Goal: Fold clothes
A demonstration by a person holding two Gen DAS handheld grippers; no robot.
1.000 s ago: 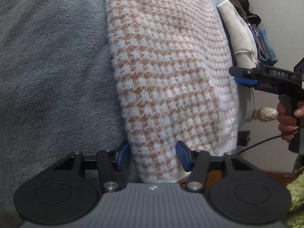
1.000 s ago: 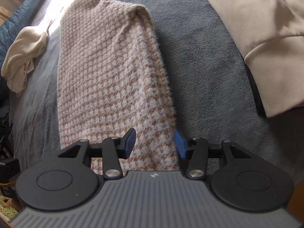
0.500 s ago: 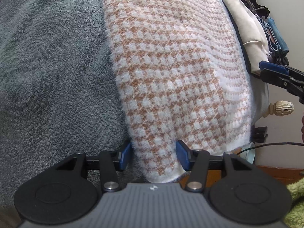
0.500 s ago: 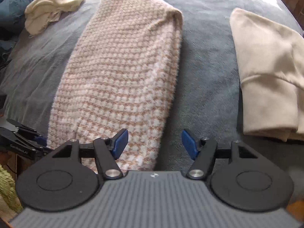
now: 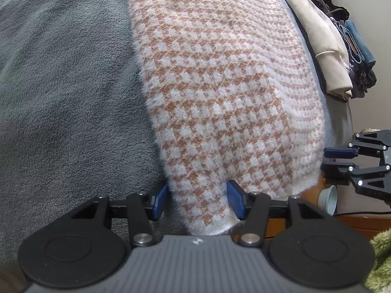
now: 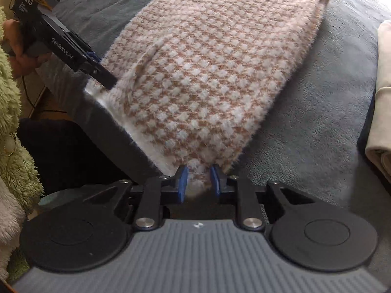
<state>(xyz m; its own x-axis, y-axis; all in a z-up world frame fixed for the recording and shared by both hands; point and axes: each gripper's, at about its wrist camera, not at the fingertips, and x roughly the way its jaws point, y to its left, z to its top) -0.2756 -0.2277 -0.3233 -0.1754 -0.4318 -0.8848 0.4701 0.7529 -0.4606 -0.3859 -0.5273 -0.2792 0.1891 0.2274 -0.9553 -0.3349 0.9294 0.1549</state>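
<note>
- Fuzzy sweater (image 5: 220, 102), tan-and-white houndstooth knit with a white hem: laid lengthwise on a grey fleece blanket (image 5: 61, 97), from 6 to 12 o'clock in both wrist views.
- Left gripper (image 5: 198, 201): blue pads spread apart, set either side of the near hem corner; not closed on the knit.
- Right gripper (image 6: 198, 180): pads drawn close, the other hem corner pinched between them.
- Folded cream garment (image 5: 320, 48): smooth cloth, placed at 2 o'clock in the left view, beside stacked denim (image 5: 359, 46).
- Green shaggy sleeve (image 6: 12, 127): seen at 9 o'clock in the right view.
- Pale bowl (image 5: 328, 199): seen below the bed edge at 4 o'clock.
</note>
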